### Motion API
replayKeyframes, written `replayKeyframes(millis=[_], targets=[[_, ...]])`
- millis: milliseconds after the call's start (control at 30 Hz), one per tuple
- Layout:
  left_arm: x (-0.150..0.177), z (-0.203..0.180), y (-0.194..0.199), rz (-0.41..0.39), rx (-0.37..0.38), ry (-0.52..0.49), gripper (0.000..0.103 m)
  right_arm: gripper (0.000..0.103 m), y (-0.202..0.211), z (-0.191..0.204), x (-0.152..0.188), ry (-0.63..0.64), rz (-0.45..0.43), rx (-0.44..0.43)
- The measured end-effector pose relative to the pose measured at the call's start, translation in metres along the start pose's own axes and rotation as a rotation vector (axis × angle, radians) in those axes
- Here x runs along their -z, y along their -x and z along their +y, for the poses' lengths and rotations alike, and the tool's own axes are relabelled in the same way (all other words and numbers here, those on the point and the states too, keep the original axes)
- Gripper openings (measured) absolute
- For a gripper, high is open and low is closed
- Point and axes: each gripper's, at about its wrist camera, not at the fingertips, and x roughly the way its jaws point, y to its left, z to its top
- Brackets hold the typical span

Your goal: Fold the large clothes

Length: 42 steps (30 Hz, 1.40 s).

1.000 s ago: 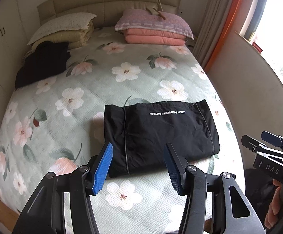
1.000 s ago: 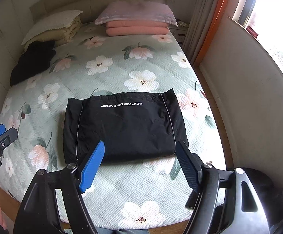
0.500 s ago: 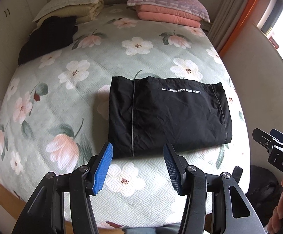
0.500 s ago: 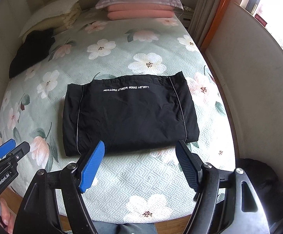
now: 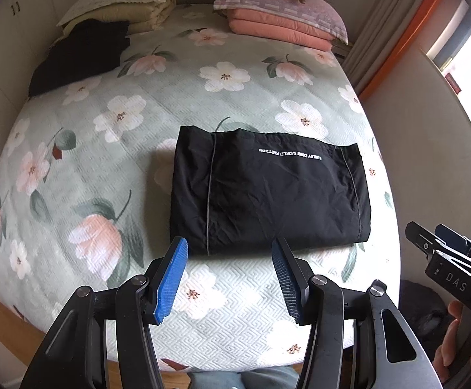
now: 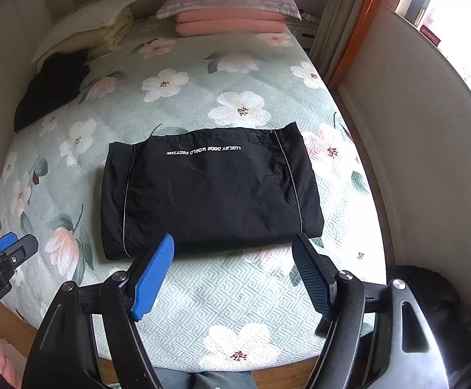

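Note:
A black garment (image 5: 268, 191) with white lettering lies folded into a flat rectangle on the floral bed cover (image 5: 105, 149); it also shows in the right wrist view (image 6: 209, 191). My left gripper (image 5: 229, 259) is open and empty, held above the bed's near edge just short of the garment. My right gripper (image 6: 234, 257) is open and empty, also short of the garment's near edge. Each gripper shows in the other's view, the right one (image 5: 443, 246) at the right edge and the left one (image 6: 5, 253) at the left edge.
A second dark garment (image 5: 79, 55) lies at the far left by cream bedding (image 5: 131, 3). Pink folded blankets under a pillow (image 5: 281, 22) sit at the headboard. A wall and curtain (image 5: 397, 52) run along the bed's right side. A dark bag (image 6: 430, 295) sits on the floor.
Both grippers have tilted down and drawn nearer over the bed, so the folded garment sits more central. The garment has not moved. Both grippers stayed open.

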Motion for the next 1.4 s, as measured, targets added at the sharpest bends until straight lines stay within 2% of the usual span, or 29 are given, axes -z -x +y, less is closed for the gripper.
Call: replayKeyframes(millis=[300,533,767,933,1300,1400], targets=[[-0.002,-0.013,0.011,-0.058,-0.069,-0.056,0.056,0.077,0.001,-0.003,0.001,-0.003,0.001,-0.018],[-0.005,-0.019,0.013,-0.074,-0.111,-0.059,0.056,0.077,0.000,-0.008,0.000,-0.009,0.005,-0.029],[-0.008,-0.026,0.018,-0.085,-0.121,-0.074,0.056,0.077,-0.002,-0.012,0.001,-0.017,0.009,-0.041],[-0.010,-0.026,0.023,-0.113,-0.136,-0.039,0.056,0.077,-0.001,-0.014,0.001,-0.018,0.004,-0.039],[-0.009,-0.024,0.024,-0.109,-0.145,-0.007,0.056,0.077,0.001,-0.015,0.003,-0.019,0.006,-0.043],[-0.009,-0.018,0.029,-0.127,-0.141,0.036,0.056,0.077,0.002,-0.014,0.005,-0.016,0.006,-0.043]])
